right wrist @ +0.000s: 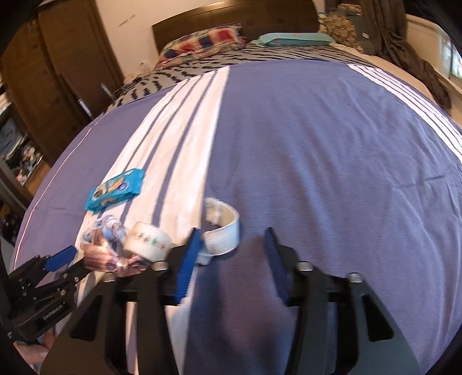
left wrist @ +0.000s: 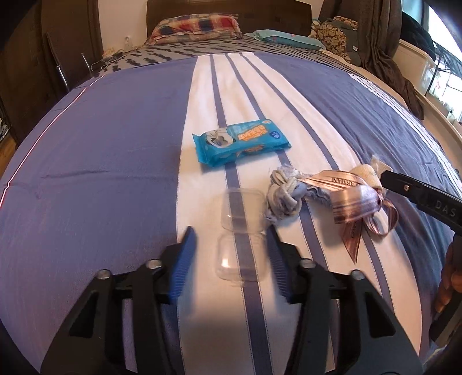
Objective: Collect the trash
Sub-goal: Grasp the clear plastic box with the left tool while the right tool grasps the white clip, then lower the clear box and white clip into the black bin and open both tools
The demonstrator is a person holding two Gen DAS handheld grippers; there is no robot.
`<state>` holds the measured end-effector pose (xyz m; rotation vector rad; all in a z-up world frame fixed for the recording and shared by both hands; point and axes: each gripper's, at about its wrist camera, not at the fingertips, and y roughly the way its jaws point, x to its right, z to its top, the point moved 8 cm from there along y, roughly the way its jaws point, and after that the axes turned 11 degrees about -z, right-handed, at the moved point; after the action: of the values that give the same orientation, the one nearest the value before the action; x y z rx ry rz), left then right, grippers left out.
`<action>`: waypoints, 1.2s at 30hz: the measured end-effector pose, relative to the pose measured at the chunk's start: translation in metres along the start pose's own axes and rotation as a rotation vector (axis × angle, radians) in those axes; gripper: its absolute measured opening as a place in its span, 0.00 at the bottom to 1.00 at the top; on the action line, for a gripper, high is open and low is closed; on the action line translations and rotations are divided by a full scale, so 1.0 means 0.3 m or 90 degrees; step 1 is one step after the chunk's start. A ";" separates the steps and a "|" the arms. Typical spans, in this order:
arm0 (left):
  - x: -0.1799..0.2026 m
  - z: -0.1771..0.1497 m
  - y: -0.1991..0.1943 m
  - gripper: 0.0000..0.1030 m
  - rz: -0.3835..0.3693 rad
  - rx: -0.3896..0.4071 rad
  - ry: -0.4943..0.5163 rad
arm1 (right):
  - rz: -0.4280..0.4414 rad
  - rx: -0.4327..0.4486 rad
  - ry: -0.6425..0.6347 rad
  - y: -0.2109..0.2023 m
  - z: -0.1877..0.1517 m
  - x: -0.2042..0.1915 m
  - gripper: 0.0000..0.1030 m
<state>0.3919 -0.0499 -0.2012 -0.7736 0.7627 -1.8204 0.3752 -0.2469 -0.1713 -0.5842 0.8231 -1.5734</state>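
On the striped bedspread [left wrist: 115,150] lie a blue wipes packet [left wrist: 241,141], a clear plastic clamshell box [left wrist: 241,233] lying open, and a tangle of ribbon and cloth scraps [left wrist: 326,199]. My left gripper [left wrist: 231,239] is open, its jaws on either side of the clear box just above the bed. My right gripper [right wrist: 232,242] is open and empty; a white ribbon loop [right wrist: 222,230] and a tape roll [right wrist: 147,241] lie at its left fingertip. The packet [right wrist: 115,193] and the left gripper [right wrist: 62,259] also show in the right wrist view.
Pillows [left wrist: 199,26] and a teal cushion [left wrist: 288,39] lie at the headboard. A wooden wardrobe [right wrist: 57,75] stands left of the bed. Dark clothes [left wrist: 384,43] hang by the window at the right. The bedspread [right wrist: 332,150] stretches wide to the right.
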 end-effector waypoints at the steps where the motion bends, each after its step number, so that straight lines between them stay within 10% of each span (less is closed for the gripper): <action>1: 0.001 -0.007 -0.006 0.32 -0.001 0.000 0.001 | 0.006 0.001 -0.004 -0.002 0.001 -0.010 0.24; 36: 0.272 -0.604 -0.524 0.31 -0.069 0.028 0.047 | 0.044 0.083 -0.076 -0.653 -0.546 -0.003 0.12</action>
<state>0.1401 -0.0462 -0.1732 -0.7351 0.7373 -1.9663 0.1281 -0.2078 -0.1208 -0.5443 0.6395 -1.5021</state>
